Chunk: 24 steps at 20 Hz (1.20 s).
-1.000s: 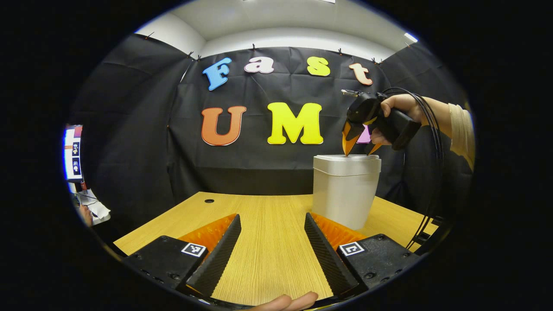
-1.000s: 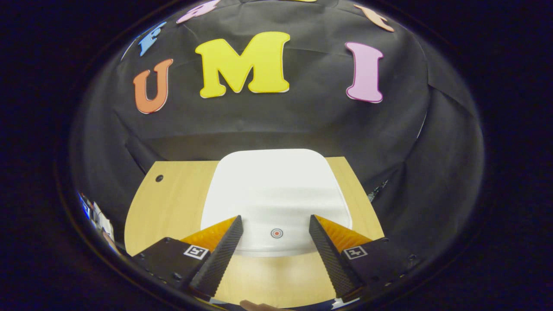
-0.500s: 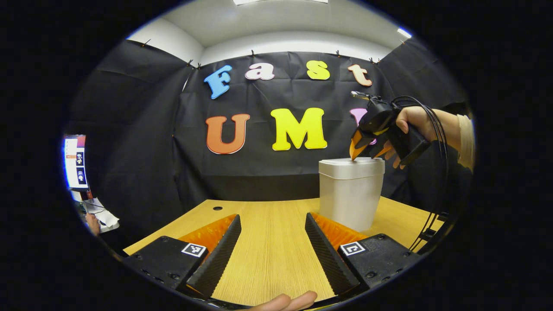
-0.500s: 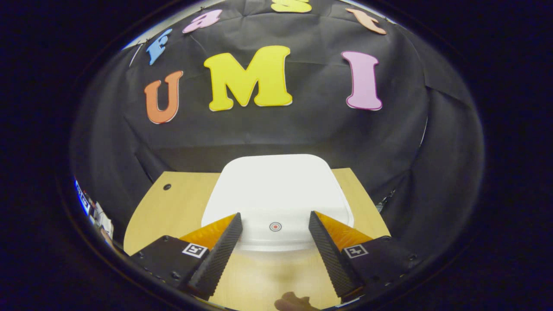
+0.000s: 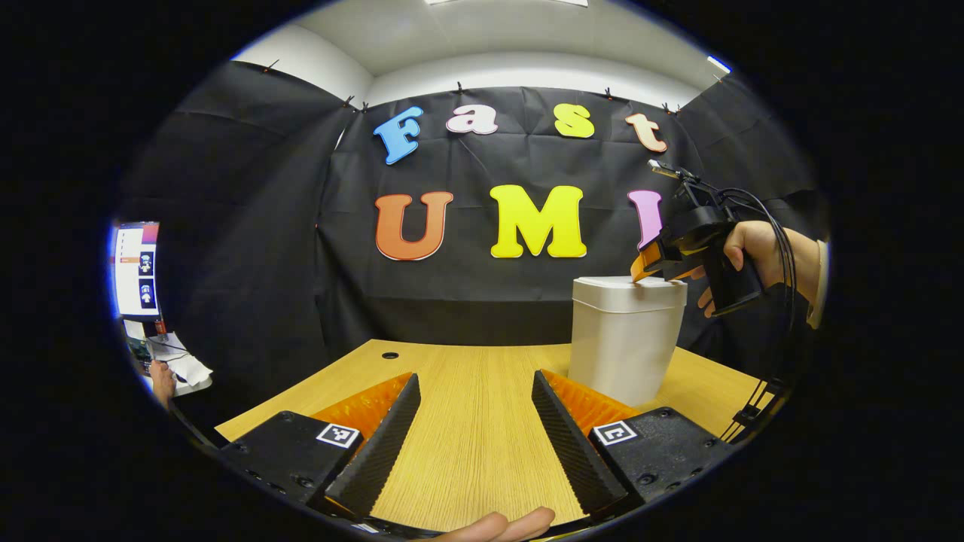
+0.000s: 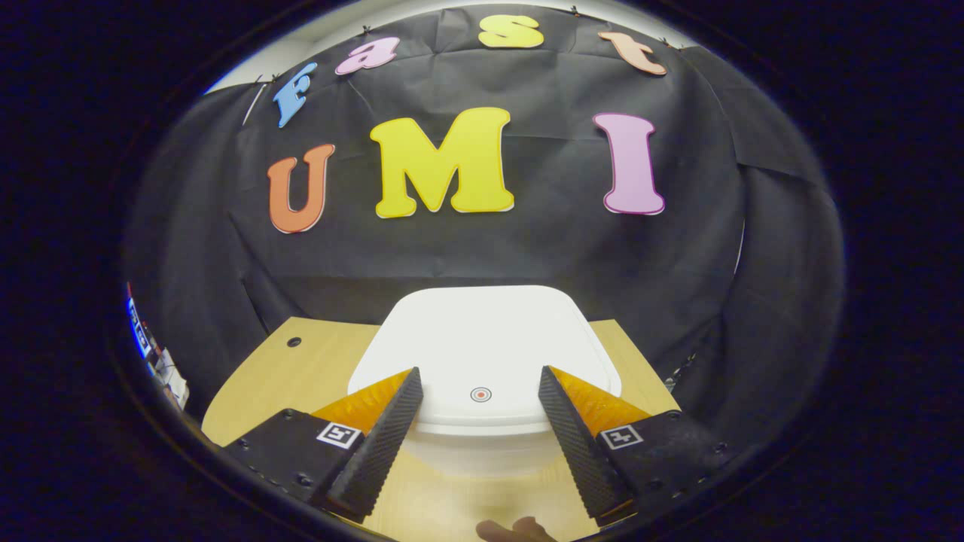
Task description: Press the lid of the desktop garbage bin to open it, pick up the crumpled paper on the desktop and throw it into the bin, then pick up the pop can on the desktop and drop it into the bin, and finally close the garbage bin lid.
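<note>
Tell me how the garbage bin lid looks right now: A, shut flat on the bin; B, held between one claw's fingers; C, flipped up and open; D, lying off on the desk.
A: the lid lies flat and closed on the garbage bin, with the right claw open just above its round press mark.

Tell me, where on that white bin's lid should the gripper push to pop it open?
Probably on the small ringed dot near the front edge of the bin lid, coming straight down from above. The lid is flat and closed, offering nothing to pinch, and the right gripper already straddles that mark with its jaws apart.
</note>
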Each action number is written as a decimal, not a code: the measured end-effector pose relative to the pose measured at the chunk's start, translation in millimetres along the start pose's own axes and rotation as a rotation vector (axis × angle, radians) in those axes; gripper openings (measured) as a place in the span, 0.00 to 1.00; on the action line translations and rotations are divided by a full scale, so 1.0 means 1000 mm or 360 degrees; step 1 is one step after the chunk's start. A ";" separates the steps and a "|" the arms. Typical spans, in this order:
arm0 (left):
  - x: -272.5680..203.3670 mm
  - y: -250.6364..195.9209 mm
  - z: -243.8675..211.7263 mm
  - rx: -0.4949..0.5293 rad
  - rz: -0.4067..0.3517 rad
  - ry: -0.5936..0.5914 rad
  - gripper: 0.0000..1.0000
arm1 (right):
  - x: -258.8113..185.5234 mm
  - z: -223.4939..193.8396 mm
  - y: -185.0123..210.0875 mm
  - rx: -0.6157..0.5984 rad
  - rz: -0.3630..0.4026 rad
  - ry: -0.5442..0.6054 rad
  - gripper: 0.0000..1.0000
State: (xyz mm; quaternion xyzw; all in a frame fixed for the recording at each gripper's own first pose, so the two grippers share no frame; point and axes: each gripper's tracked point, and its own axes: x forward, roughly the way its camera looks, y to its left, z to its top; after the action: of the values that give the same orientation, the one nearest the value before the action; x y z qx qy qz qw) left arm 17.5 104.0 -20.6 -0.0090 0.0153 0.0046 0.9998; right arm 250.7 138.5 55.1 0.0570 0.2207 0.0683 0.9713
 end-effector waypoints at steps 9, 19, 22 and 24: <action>0.002 -0.005 -0.002 -0.0017 -0.0025 0.0004 0.96 | -0.029 -0.020 -0.011 0.0022 -0.0117 -0.0172 0.96; 0.007 -0.010 -0.013 0.0007 -0.0008 0.0049 0.96 | -0.139 -0.078 -0.041 -0.0144 -0.0018 -0.0508 0.96; 0.006 -0.015 -0.011 0.0005 -0.0025 0.0032 0.96 | -0.176 -0.090 -0.049 -0.0150 -0.0002 -0.0622 0.95; 0.005 -0.015 -0.007 0.0010 -0.0017 0.0014 0.96 | -0.200 -0.096 -0.057 -0.0126 0.0004 -0.0703 0.98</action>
State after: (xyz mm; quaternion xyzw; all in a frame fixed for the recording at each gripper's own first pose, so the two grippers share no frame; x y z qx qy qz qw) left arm 22.1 89.0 -27.3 -0.0059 0.0196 -0.0009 0.9998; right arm 36.4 58.7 45.3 0.0327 -0.0003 0.0638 0.9974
